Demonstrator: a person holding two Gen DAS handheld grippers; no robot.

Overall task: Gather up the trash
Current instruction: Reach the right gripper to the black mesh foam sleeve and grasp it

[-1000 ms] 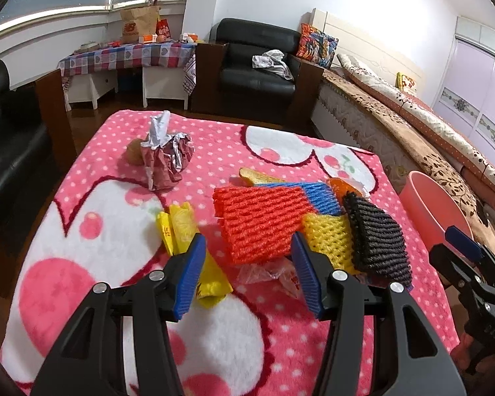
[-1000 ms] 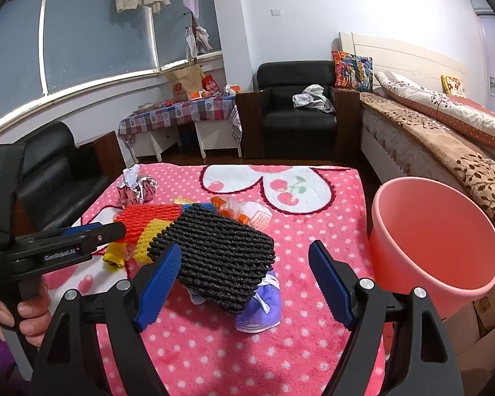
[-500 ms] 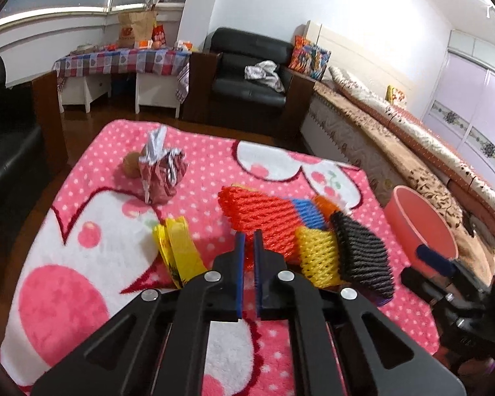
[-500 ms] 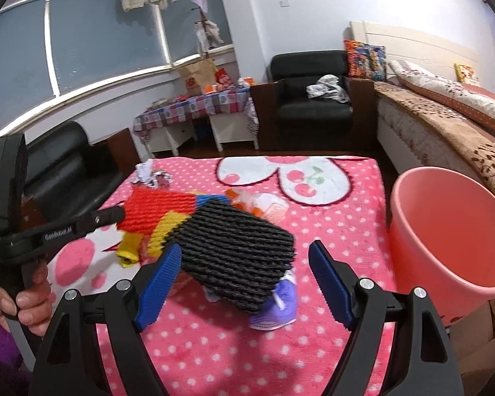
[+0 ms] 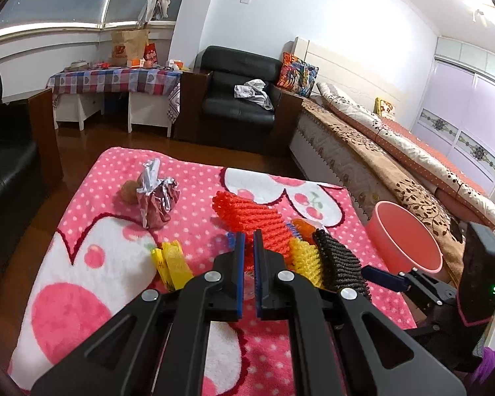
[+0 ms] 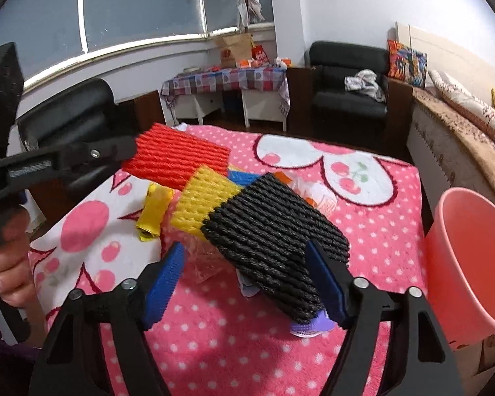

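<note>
Four foam nets are counted on the pink blanket (image 6: 247, 346): one black net (image 6: 274, 234), one yellow net (image 6: 204, 201), one blue net (image 6: 244, 176) and one red net (image 6: 175, 156). One yellow wrapper (image 6: 153, 213), one clear plastic bag (image 6: 201, 260), one purple scrap (image 6: 308, 326) and one foil packet (image 5: 156, 203) are also seen, along with a single pink bucket (image 6: 465, 264).

Taking the black net as the landmark: the right gripper (image 6: 244, 283) is held nearest the camera, its blue pads spread wide to either side of that net's near end, with no contact that can be confirmed. The purple scrap lies under the black net's near edge, the clear bag just to its left, and the yellow net touches its far-left side. The bucket stands to its right, off the blanket's edge. Beyond the yellow net, the red net is pinched at its left corner by the left gripper (image 5: 249, 264), whose pads are pressed nearly together; the red net is raised above the pile. The handle is gripped by the person's left hand (image 6: 6, 264). The foil packet lies far left of the black net.
</note>
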